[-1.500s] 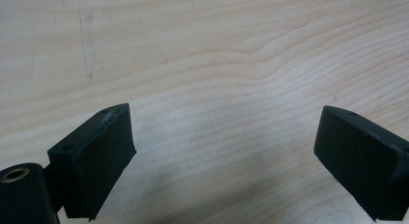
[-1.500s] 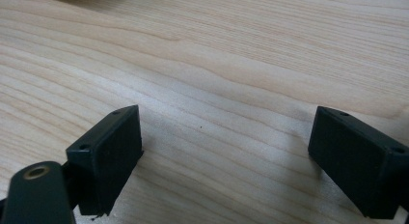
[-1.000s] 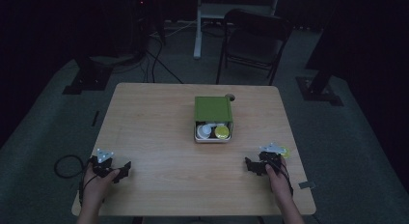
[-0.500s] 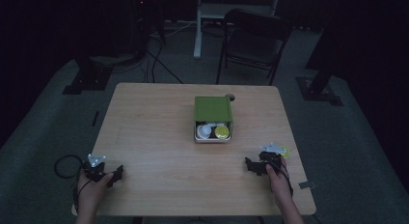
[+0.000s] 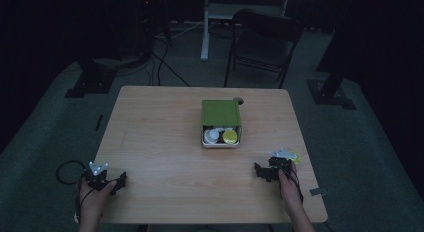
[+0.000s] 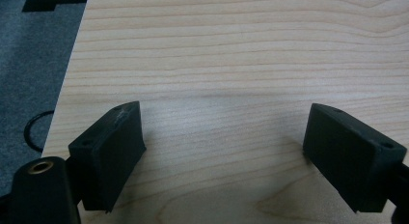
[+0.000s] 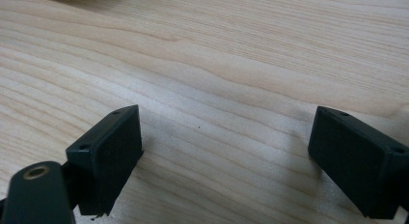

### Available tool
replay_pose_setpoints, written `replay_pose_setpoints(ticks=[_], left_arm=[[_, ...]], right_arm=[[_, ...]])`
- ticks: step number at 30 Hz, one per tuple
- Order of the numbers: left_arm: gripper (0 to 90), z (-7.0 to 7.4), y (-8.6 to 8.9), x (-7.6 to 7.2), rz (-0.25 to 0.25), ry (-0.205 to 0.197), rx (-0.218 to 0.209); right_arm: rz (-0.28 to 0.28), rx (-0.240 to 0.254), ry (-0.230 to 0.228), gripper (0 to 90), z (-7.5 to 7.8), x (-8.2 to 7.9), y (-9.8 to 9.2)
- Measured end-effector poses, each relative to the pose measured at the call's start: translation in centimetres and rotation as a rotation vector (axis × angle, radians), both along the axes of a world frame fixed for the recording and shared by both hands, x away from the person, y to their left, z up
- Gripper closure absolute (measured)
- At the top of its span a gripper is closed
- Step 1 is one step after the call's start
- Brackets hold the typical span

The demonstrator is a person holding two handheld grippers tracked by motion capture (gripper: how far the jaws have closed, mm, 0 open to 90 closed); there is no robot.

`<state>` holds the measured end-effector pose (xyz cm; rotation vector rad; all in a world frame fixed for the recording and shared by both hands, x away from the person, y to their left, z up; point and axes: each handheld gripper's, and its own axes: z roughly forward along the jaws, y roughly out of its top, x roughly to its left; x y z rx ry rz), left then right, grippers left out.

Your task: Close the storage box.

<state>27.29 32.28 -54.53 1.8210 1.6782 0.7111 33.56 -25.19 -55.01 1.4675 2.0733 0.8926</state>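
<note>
At the table's near left corner, my left gripper (image 5: 119, 182) rests on the wooden table (image 5: 165, 142), held by a hand. In the left gripper view my left gripper (image 6: 224, 132) is open over bare wood; its jaws have just been opening, with nothing between them. Near the right front edge, my right gripper (image 5: 260, 171) lies in the other hand. In the right gripper view my right gripper (image 7: 226, 137) stands open on bare wood. A green-lidded box (image 5: 221, 114) sits mid-table, its white tray showing a white round thing (image 5: 212, 136) and a yellow one (image 5: 230, 137).
The table's left edge (image 6: 62, 103) runs close beside the left jaw, with grey carpet and a black cable loop (image 5: 65, 169) below. A folding chair (image 5: 262, 42), a white desk leg (image 5: 205, 27) and dark stand bases (image 5: 90, 82) sit beyond the far edge.
The left hand and its gripper have slid a little to the left and toward the table's front edge. The right gripper and the box have stayed put.
</note>
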Motion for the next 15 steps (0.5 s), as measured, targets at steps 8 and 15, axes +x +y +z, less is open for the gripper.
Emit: replay_pose_setpoints(ticks=[8,15], left_arm=[[8.7,-0.06,-0.29,0.29,-0.001,0.011,0.002],[6.9,-0.08,-0.39,0.38,0.013,0.014,0.001]], right_arm=[[0.001,-0.002,-0.002,11.2,-0.01,0.01,0.0],[0.001,-0.002,-0.001,11.2,-0.01,0.0,0.0]])
